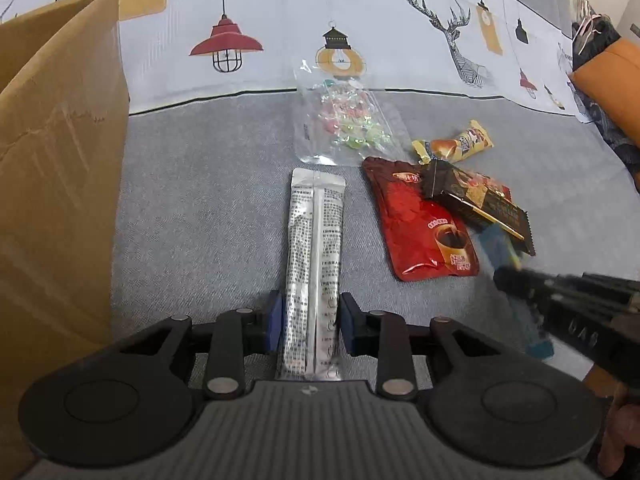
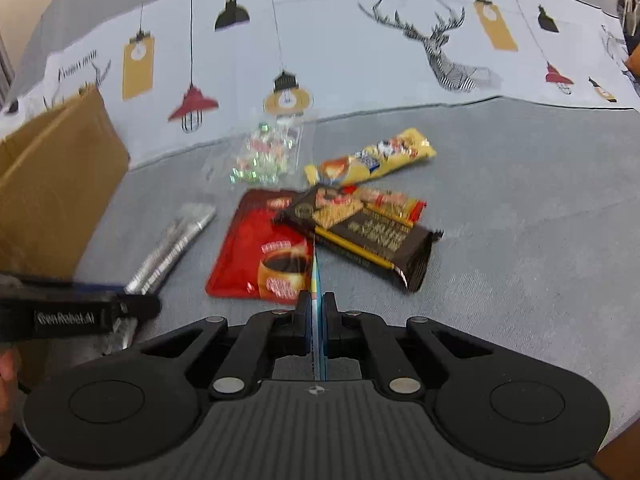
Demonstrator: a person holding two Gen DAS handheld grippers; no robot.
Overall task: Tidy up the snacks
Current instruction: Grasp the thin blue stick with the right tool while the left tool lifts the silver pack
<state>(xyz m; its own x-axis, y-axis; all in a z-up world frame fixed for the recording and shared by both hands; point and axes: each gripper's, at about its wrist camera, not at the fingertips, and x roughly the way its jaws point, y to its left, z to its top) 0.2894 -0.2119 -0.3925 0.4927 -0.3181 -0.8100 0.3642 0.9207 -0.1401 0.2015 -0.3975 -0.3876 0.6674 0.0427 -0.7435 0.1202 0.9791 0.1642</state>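
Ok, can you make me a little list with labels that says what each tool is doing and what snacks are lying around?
left tool: pads on either side of the long silver foil sachet
right tool: shut on a thin blue packet, seen edge-on
surface: grey fabric with a lamp-and-deer print behind
box: brown cardboard box, at the left
loose snacks: clear bag of pastel candies; yellow wrapped bar; red coffee pouch; dark brown cracker pack lying partly on the pouch
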